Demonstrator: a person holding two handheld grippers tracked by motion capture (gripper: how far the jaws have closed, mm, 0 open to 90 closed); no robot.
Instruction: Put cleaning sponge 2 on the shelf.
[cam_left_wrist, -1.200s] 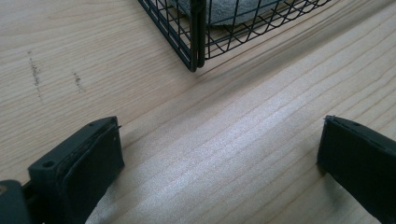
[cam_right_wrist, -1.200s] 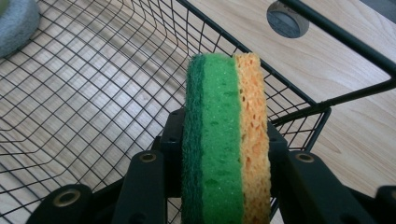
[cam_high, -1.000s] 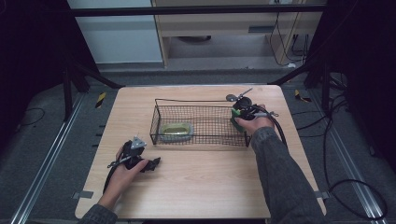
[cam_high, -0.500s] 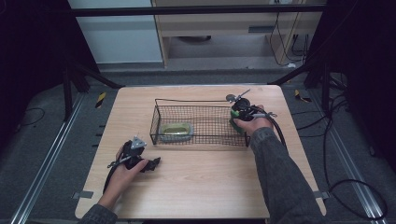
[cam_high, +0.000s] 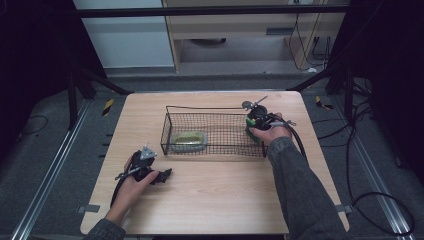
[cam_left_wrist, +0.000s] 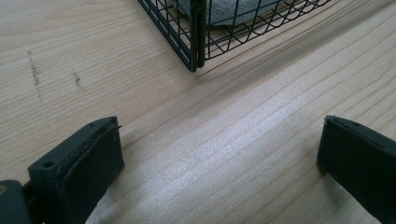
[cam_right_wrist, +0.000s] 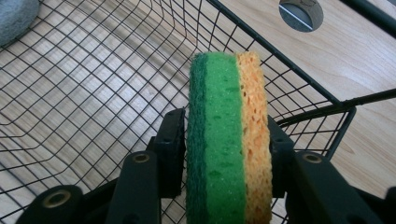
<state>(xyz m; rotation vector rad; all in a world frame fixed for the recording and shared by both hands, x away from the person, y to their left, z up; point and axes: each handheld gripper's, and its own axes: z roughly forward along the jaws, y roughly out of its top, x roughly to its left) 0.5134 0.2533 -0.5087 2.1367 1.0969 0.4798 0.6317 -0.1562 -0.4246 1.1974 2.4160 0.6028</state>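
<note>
Looking down from the high view, your right claw (cam_high: 254, 126) hangs inside the wire basket's (cam_high: 212, 148) right end, while your left claw (cam_high: 160, 176) rests released on the tabletop (cam_high: 220, 190). Its own view confirms the jaws stand wide, nothing between. From the right claw's view, the sponge (cam_right_wrist: 229, 140) sits between jaws that have just been easing apart; letting go and withdrawing remain.

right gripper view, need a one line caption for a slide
Right gripper holds a green and yellow sponge on edge inside the black wire basket, its jaws just easing open.
</note>
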